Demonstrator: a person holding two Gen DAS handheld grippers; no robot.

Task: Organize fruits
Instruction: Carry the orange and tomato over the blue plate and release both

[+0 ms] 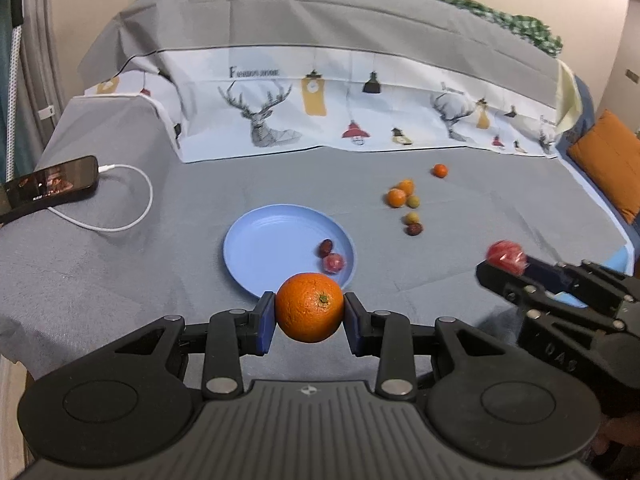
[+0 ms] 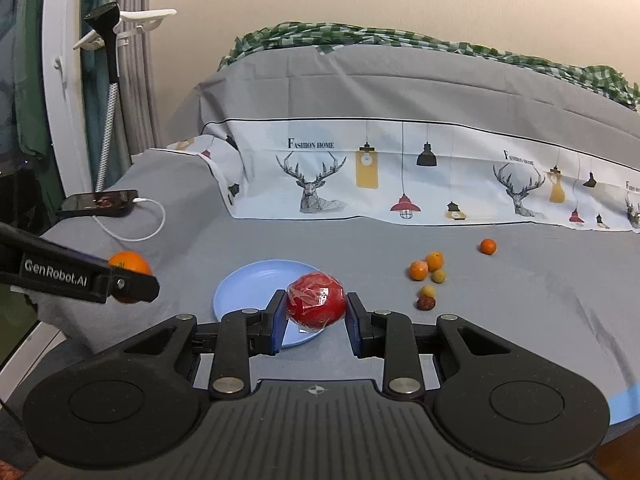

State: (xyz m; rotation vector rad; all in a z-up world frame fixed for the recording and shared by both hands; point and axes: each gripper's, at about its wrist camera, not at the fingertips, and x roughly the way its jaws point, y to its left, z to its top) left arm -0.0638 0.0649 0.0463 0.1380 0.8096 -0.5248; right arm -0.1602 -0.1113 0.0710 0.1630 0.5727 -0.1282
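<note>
My left gripper [image 1: 309,312] is shut on a large orange [image 1: 309,307] and holds it above the near rim of the blue plate [image 1: 264,248]. The plate holds a dark red fruit [image 1: 325,247] and a small red fruit [image 1: 333,263]. My right gripper [image 2: 316,312] is shut on a red fruit in clear wrap [image 2: 316,306], above the plate's [image 2: 248,284] near right edge. In the left wrist view the right gripper [image 1: 505,261] shows at the right with the red fruit [image 1: 506,255]. The orange also shows in the right wrist view [image 2: 129,262] behind the left gripper's finger.
Several small orange, yellow and dark fruits [image 1: 404,204] lie loose on the grey cloth right of the plate, one small orange [image 1: 439,170] farther back. A phone [image 1: 52,184] with a white cable [image 1: 132,216] lies at the left. A deer-print sheet [image 1: 320,108] rises behind.
</note>
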